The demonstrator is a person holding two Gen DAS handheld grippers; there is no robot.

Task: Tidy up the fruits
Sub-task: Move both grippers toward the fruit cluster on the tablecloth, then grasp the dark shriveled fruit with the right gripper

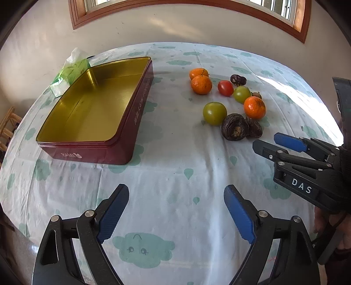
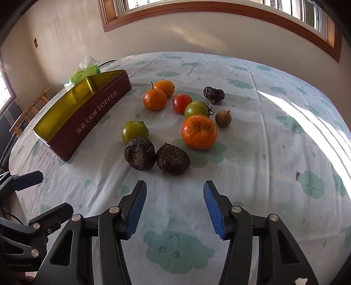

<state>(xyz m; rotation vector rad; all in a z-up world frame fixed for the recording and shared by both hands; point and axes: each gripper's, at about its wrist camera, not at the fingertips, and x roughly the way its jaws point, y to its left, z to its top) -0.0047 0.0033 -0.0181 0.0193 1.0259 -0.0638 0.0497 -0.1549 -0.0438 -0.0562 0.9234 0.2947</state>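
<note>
A maroon toffee tin [image 1: 131, 122] [image 2: 94, 118] with a gold inside stands open and empty on the left. Loose fruit lies to its right: three tangerines [image 2: 199, 132], two green tomatoes [image 2: 135, 131], a red tomato [image 2: 181, 103], three dark wrinkled fruits [image 2: 172, 159] and a small brown one [image 2: 223, 118]. My right gripper [image 2: 174, 194] is open, just short of the two nearest dark fruits; it also shows in the left wrist view [image 1: 266, 142]. My left gripper [image 1: 176, 195] is open and empty over bare cloth, in front of the tin.
A green tissue pack [image 1: 70, 72] lies behind the tin. The table wears a white cloth with green clouds [image 1: 175, 175]. A wooden chair [image 2: 28, 109] stands off the left edge. A wall with a window [image 2: 219, 6] is behind the table.
</note>
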